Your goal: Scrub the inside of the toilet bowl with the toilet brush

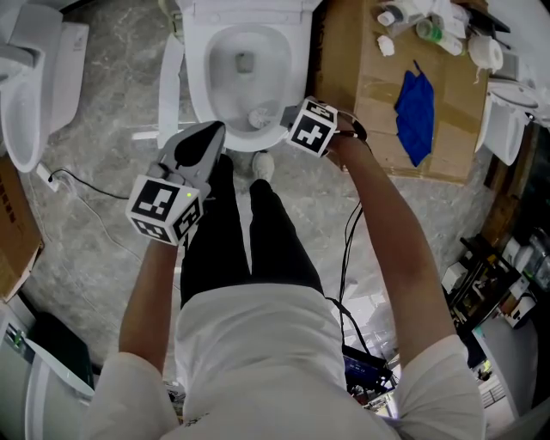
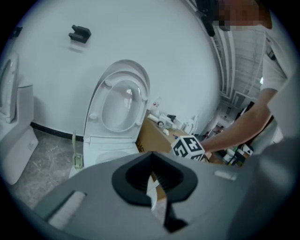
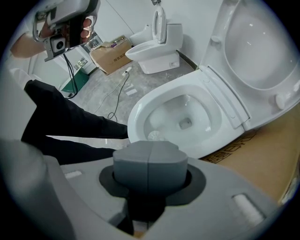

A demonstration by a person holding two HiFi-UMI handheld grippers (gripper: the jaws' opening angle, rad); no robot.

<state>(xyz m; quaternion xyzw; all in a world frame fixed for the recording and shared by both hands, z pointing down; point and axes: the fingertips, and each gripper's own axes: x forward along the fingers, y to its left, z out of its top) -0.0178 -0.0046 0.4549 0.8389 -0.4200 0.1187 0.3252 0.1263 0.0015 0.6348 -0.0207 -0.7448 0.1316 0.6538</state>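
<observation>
Step in hand: scrubbing looks just about to start or under way. The toilet brush [image 1: 260, 115] has its white bristle head down inside the toilet bowl [image 1: 199, 88], against the front inner wall just under the near rim. The right tongs [image 1: 290, 119] sit at the front rim, pressed together. In the right gripper view the brush head [image 3: 154, 136] lies straight beyond the closed tips [image 3: 149, 161]. The handle is hidden behind them, so my read is that they are clamped on it. The left tongs [image 1: 206, 142] hang short of the bowl, above the person's legs. The left gripper view shows them [image 2: 152, 180] slightly apart with nothing between, only background through the slit. Next move, as a guess: sweep the head round the inner wall and down toward the drain [image 1: 245, 61], keeping the handle off the rim; the left side isn't needed. Containers: the bowl holds only the brush head, and the seat and lid [image 3: 262, 51] are raised. The cardboard box [image 1: 369, 86] to the right is closed and carries a blue cloth [image 1: 416, 103] and some bottles [image 1: 421, 21] on top.
</observation>
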